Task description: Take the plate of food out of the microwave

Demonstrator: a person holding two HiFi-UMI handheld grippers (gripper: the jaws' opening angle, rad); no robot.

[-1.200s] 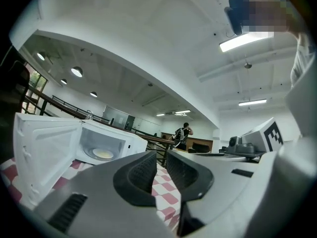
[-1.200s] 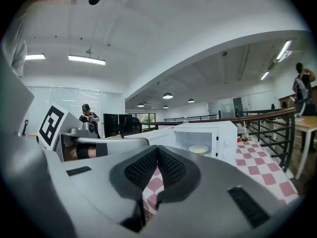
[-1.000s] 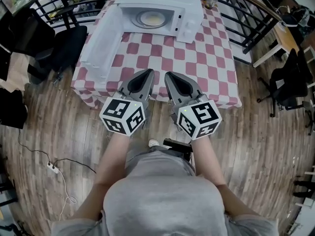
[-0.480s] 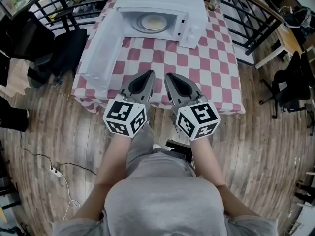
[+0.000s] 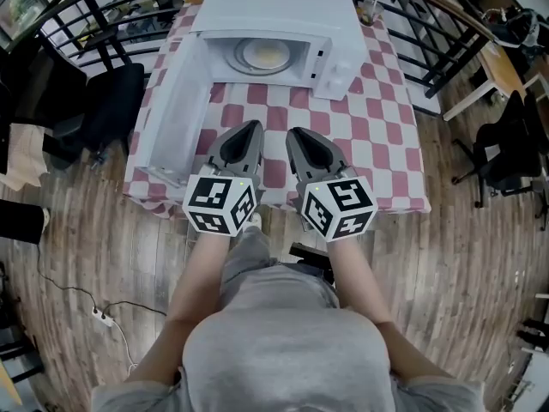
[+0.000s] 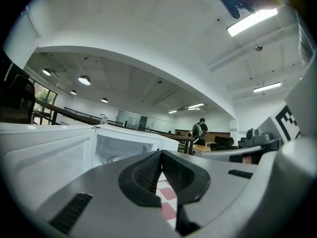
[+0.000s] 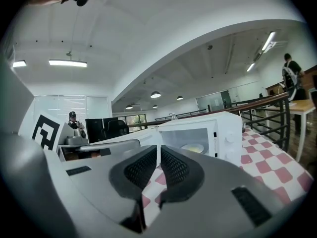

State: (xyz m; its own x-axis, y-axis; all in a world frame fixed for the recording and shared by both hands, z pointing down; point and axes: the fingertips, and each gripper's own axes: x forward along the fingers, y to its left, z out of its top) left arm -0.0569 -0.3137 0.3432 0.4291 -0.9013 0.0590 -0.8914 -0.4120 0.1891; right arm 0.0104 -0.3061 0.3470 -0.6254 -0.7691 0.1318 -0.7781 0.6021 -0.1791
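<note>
The microwave door (image 5: 176, 110) is swung out wide on the left. The left tool (image 5: 252, 127) is held over the near part of the worktop (image 5: 377, 118), its jaws pressed together with nothing in them. The plate of food (image 5: 264, 56) is seen inside the white microwave (image 5: 283, 7), well apart from both tools. The right tool (image 5: 292, 132) is held just beside the left one, closed and empty too.

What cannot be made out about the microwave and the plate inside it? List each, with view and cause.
- What food lies on the round white plate: too small in head view, a pale blur in right gripper view.
- Labels by the white microwave's knobs: too small, every view.
- The plate in left gripper view: the left gripper's grey body covers the cavity floor.
</note>
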